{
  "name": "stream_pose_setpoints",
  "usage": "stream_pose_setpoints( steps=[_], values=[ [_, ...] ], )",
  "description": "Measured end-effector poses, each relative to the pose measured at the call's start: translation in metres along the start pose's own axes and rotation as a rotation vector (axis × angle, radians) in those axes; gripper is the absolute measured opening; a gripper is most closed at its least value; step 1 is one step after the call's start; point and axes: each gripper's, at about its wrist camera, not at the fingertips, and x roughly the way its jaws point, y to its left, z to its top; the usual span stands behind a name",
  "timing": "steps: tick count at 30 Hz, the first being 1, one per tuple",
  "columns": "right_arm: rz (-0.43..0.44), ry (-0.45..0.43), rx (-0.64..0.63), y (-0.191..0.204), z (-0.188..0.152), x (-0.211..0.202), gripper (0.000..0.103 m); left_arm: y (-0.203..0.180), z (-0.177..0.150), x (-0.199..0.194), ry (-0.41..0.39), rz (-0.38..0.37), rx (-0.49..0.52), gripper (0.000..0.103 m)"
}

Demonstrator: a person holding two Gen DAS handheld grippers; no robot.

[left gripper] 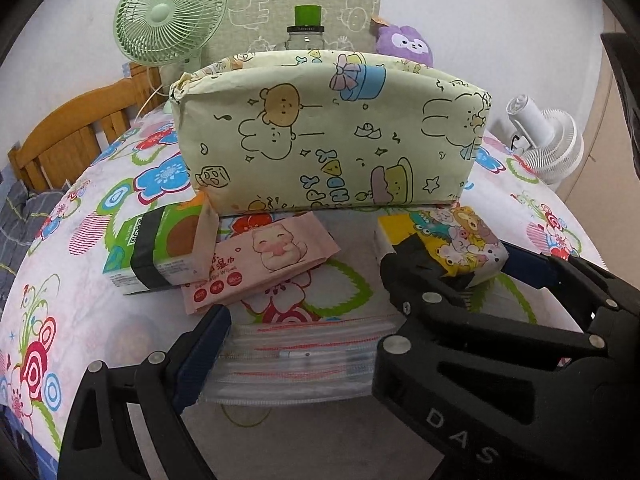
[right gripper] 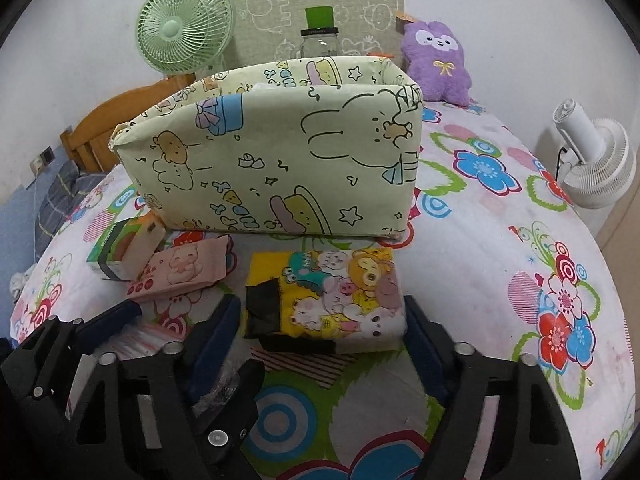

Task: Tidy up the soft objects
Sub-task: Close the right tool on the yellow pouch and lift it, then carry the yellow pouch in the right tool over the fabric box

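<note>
Two hand-held grippers work over a floral bedsheet (right gripper: 500,208) on a bed. The right gripper (right gripper: 324,320) straddles a yellow cartoon tissue pack (right gripper: 344,296), its blue pads just beside the pack's sides; whether they press on it cannot be told. The left gripper (left gripper: 304,336) stands wide around a clear zip pouch (left gripper: 296,356). Behind them sits a pale green fabric bin (right gripper: 280,160); a pink wipes pack (left gripper: 260,260) and green tissue box (left gripper: 160,248) lie to its left.
</note>
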Motion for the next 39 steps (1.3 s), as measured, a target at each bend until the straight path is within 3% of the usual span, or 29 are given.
stream_pose_setpoints(
  steps=[16, 39],
  values=[
    [-0.009, -0.038, -0.008, 0.002, -0.005, -0.018, 0.075, -0.006, -0.003, -0.013, -0.03, 0.0, 0.02, 0.095],
    [-0.033, -0.142, 0.002, 0.006, 0.004, -0.081, 0.075, -0.017, 0.008, -0.072, -0.141, -0.004, 0.051, 0.094]
  ],
)
